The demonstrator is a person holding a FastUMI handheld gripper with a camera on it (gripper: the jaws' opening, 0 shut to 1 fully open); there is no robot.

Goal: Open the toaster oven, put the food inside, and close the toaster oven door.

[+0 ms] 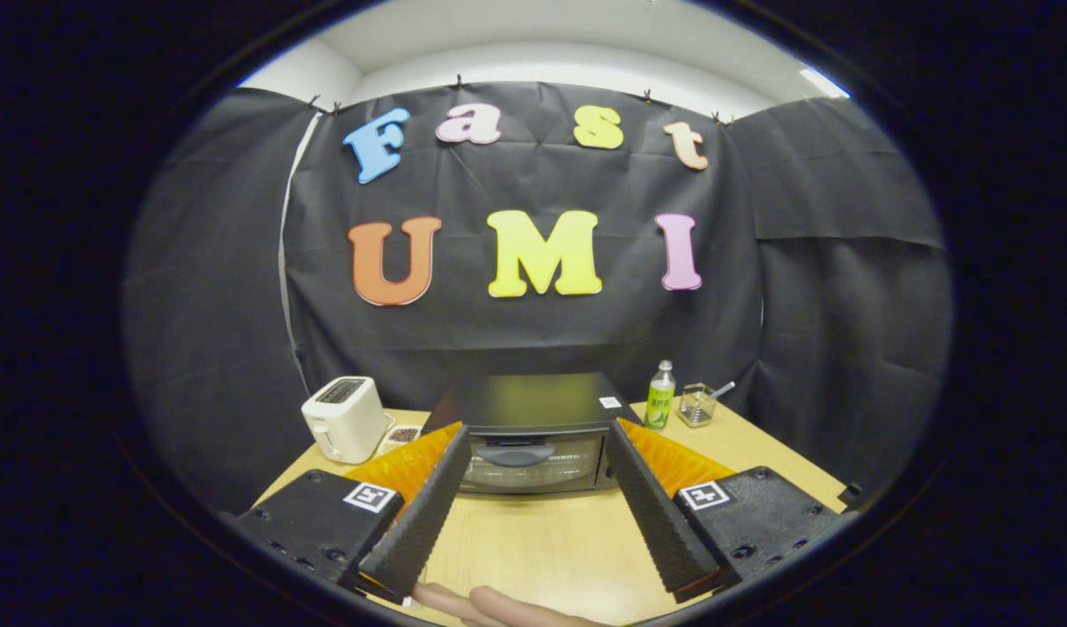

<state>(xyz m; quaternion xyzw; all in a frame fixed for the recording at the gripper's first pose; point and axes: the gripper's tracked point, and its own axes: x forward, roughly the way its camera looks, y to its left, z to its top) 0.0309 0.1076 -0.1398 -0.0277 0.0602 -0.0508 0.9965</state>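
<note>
Facing the toaster oven (533, 431) square on, the gripper (533, 514) hovers over the bare desk (542, 549) with its fingers spread wide and nothing between them. The oven sits toward the desk's far edge, just beyond the fingertips, door shut and its handle (516, 455) running across the top of the glass; whether food lies behind the glass is too dim to tell. A closed door fits either end of the job, so no pull is certain. Should the handle be wanted, keeping the gripper level and centred on it would serve best. A white toaster (345, 418) stands at the far left corner, a green bottle (660, 396) and a glass cup (697, 405) at the far right.
</note>
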